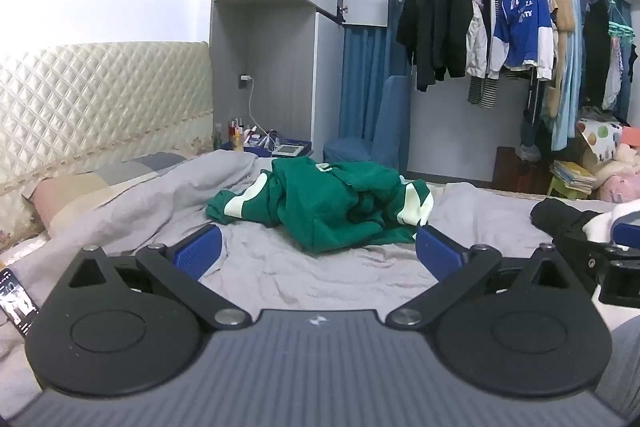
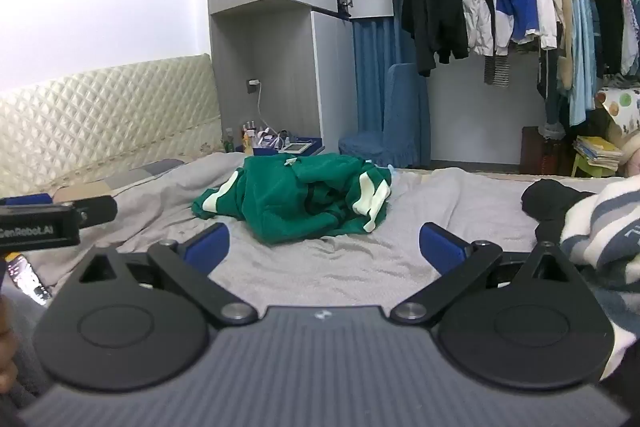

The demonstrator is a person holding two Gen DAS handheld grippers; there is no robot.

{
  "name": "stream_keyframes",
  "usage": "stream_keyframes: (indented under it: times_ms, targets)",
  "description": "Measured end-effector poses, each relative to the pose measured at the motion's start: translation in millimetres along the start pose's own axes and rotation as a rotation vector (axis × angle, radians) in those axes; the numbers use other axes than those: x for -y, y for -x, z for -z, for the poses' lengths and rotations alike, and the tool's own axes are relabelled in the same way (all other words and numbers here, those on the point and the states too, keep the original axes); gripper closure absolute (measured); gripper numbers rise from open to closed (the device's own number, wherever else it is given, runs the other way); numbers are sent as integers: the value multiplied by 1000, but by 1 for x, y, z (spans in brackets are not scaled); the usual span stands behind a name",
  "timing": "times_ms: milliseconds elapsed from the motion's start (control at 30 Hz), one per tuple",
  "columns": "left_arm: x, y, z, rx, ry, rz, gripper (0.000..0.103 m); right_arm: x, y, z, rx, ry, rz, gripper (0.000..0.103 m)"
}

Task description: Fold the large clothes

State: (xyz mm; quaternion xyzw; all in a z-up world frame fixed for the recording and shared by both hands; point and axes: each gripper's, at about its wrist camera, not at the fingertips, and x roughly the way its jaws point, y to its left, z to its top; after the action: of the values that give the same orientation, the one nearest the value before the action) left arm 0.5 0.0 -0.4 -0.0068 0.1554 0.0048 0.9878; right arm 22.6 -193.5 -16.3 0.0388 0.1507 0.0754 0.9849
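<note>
A crumpled green garment with pale stripes (image 1: 324,203) (image 2: 296,199) lies in a heap in the middle of the grey bed sheet (image 1: 280,267) (image 2: 332,259). My left gripper (image 1: 318,251) hangs over the sheet just short of the heap, jaws wide open, nothing between its blue pads (image 1: 198,253). My right gripper (image 2: 324,247) stands the same way, open and empty, a little farther from the garment. The right gripper's body shows at the right edge of the left wrist view; the left one's at the left edge of the right wrist view.
A black garment (image 2: 548,199) and a white and grey striped one (image 2: 604,227) lie on the bed at right. A quilted headboard (image 1: 100,107) and pillows stand at left, a phone (image 1: 16,301) at the near left. Beyond the bed hang clothes on a rack (image 1: 516,15).
</note>
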Motion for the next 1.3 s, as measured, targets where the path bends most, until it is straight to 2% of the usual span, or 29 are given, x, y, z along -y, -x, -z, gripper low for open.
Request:
stream_keyframes:
  times_ms: [367, 767, 1300]
  targets:
    - [-4, 4, -9, 0, 11, 6, 0, -4, -6, 7, -3, 5, -9, 0]
    - [8, -39, -3, -47, -7, 18, 0, 4, -31, 4, -58, -21, 9, 0]
    - [42, -104, -22, -92, -21, 47, 0, 31, -64, -6, -109, -56, 39, 0]
